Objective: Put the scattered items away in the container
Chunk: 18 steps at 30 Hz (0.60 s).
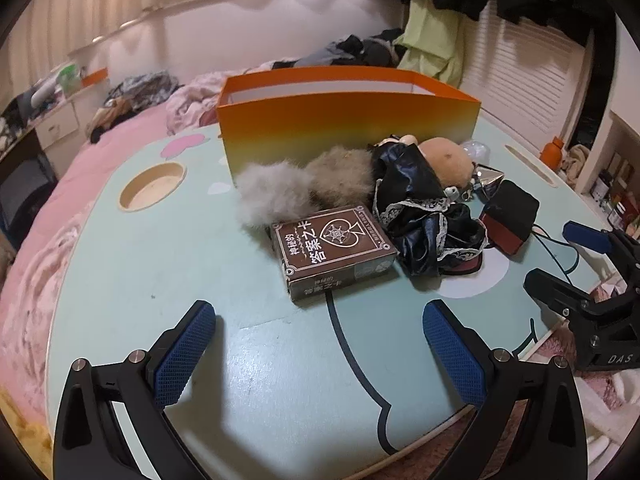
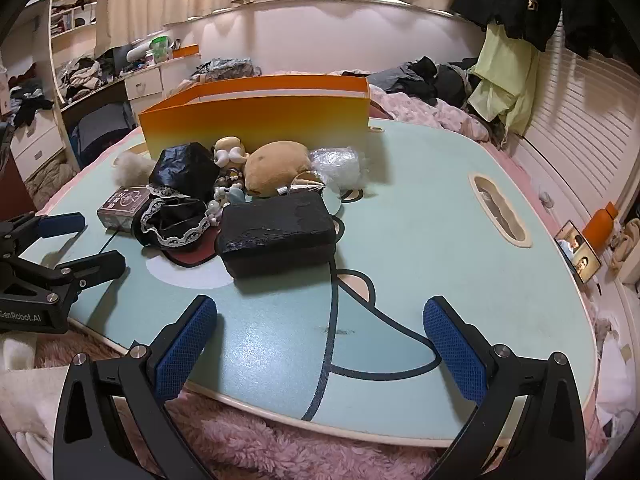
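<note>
An orange open-top box [image 1: 344,128] [image 2: 256,120] stands at the far side of the pale green table [image 1: 160,264] [image 2: 420,208]. In front of it lie a brown card box [image 1: 334,252] [image 2: 122,206], grey fur balls [image 1: 276,192], black lace-trimmed cloth [image 1: 424,220] [image 2: 176,216], a tan plush [image 1: 446,164] [image 2: 276,164], a small doll [image 2: 230,152], crumpled clear plastic [image 2: 340,164] and a black block [image 1: 510,214] [image 2: 276,230]. My left gripper [image 1: 320,348] [image 2: 76,240] is open and empty, short of the card box. My right gripper [image 2: 320,344] [image 1: 560,256] is open and empty, short of the black block.
The table lies on a pink bed with rumpled bedding [image 1: 80,184]. It has a round cup recess [image 1: 152,186] and a slot handle [image 2: 500,210]. Clothes are piled behind the box [image 2: 432,76]. An orange bottle [image 2: 602,226] and a phone [image 2: 578,252] are at the right.
</note>
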Each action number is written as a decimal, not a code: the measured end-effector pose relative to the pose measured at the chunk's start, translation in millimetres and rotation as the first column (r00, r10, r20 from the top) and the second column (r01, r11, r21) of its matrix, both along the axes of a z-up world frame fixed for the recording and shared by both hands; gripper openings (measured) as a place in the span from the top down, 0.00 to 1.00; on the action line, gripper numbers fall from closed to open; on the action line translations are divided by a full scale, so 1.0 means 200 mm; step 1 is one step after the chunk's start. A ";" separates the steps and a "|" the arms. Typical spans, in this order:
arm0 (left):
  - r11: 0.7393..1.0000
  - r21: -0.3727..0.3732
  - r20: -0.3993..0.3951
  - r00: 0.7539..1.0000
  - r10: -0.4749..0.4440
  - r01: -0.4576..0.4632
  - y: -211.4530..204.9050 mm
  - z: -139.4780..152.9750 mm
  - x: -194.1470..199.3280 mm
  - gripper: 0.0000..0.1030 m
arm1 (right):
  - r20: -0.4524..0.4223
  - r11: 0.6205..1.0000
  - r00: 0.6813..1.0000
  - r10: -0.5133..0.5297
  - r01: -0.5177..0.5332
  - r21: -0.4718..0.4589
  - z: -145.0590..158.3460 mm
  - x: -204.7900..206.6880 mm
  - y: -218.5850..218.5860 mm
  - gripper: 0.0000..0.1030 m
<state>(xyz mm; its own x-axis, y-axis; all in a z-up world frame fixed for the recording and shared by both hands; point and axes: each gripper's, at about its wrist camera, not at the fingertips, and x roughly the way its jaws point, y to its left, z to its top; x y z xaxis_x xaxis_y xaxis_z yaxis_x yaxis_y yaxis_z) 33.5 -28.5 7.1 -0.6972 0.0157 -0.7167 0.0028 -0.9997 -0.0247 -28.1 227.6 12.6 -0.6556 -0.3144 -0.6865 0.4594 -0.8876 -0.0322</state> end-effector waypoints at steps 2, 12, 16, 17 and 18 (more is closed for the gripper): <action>1.000 0.000 -0.008 1.000 -0.008 0.008 0.00 0.00 0.01 0.00 | -0.007 1.000 1.000 0.008 -0.008 -0.004 0.00 0.00 0.00 0.00; 0.998 0.058 -0.124 0.992 -0.007 0.015 -0.12 0.08 0.06 0.01 | -0.014 1.000 1.000 0.015 -0.015 -0.013 0.00 0.01 0.01 0.00; 1.000 0.024 -0.179 0.984 -0.002 0.006 -0.15 0.11 0.06 0.05 | -0.016 1.000 1.000 0.015 -0.016 -0.014 0.00 0.00 0.01 0.00; 0.999 0.036 -0.179 0.984 -0.001 0.008 -0.16 0.11 0.05 0.05 | -0.017 1.000 1.000 0.015 -0.015 -0.015 0.00 0.00 0.01 0.00; 0.999 0.047 -0.175 0.984 0.001 0.008 -0.18 0.11 0.04 0.06 | -0.018 1.000 1.000 0.015 -0.016 -0.016 0.00 0.00 0.01 0.00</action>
<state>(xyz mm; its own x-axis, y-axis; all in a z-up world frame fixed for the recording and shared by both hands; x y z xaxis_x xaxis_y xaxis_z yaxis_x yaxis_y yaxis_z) 41.4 -64.4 28.4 -0.8119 0.0495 -0.5817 -0.0094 -0.9974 -0.0719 -27.2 229.7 12.8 -0.6629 -0.3355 -0.6694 0.4725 -0.8810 -0.0264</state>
